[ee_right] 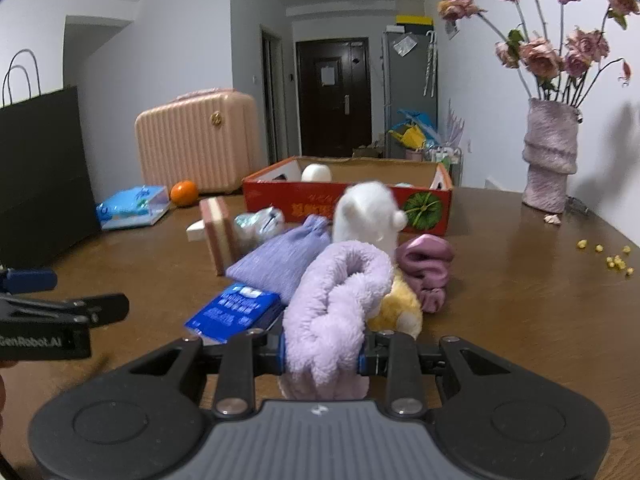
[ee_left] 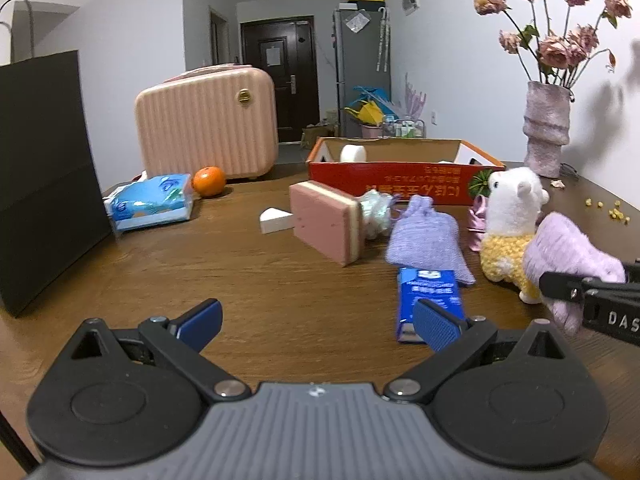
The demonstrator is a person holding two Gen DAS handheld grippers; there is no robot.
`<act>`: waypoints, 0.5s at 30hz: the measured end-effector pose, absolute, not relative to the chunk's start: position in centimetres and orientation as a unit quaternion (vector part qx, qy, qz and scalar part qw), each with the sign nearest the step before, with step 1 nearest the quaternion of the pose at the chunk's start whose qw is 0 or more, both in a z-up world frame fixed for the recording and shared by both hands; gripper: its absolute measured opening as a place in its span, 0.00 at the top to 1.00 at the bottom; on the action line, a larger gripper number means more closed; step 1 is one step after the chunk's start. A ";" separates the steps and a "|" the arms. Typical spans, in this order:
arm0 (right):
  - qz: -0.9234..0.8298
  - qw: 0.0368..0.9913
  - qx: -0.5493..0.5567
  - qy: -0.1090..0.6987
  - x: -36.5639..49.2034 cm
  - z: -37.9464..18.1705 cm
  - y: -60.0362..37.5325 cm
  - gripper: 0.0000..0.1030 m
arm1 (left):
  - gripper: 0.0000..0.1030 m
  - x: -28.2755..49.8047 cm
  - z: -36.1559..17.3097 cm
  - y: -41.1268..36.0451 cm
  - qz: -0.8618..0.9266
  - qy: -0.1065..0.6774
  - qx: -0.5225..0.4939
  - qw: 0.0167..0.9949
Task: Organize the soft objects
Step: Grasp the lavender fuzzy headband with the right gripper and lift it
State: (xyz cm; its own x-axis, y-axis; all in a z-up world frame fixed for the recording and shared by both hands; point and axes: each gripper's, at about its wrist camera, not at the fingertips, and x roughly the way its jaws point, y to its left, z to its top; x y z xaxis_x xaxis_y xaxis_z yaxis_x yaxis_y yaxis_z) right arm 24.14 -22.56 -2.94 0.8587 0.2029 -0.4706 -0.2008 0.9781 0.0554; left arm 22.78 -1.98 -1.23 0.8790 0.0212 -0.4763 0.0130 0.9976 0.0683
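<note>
— While I held the rig, which step was in hand?

— My right gripper (ee_right: 322, 354) had its jaws closed tight on the fluffy lilac cloth (ee_right: 340, 300), at the near right of the wooden table (ee_left: 248, 272), lifted in front of the plush alpaca (ee_left: 512, 216). I judged this the carrying step: the cloth was caught and had to go to the red cardboard box (ee_right: 348, 196) at the far side.

— And the left gripper (ee_left: 318, 320)?

— Its jaws stood wide apart with nothing between them, low over the near table, close to the blue tissue packet (ee_left: 430, 300).

— What did the next move call for?

— I thought the cloth should rise above the alpaca and above the near wall of the box before release, because the hanging end could catch there.

— Was there room?

— On the right, yes: the table was bare up to the vase (ee_right: 550, 156). To the left lay the purple pouch (ee_right: 280, 260) and the pink sponge (ee_left: 326, 222), so I preferred the right path.
</note>
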 end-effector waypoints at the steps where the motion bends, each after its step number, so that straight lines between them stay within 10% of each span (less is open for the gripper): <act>1: 0.103 0.965 0.003 0.241 24.1 -2.8 -22.8 0.72 | 0.00 22.9 -1.2 -2.3 0.000 0.246 0.037 0.968; 15: 0.069 0.973 0.024 0.219 25.0 -2.2 -28.3 0.72 | 0.00 26.0 -1.8 -7.0 -0.017 0.266 0.065 0.962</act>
State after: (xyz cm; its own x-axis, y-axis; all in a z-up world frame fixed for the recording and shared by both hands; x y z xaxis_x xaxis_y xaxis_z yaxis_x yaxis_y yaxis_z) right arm 25.05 -28.31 -2.17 0.8944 0.1444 -0.4233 -0.1231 0.9894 0.0773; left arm 25.99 -7.05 -1.79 0.8581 0.0024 -0.5135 0.0670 0.9909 0.1166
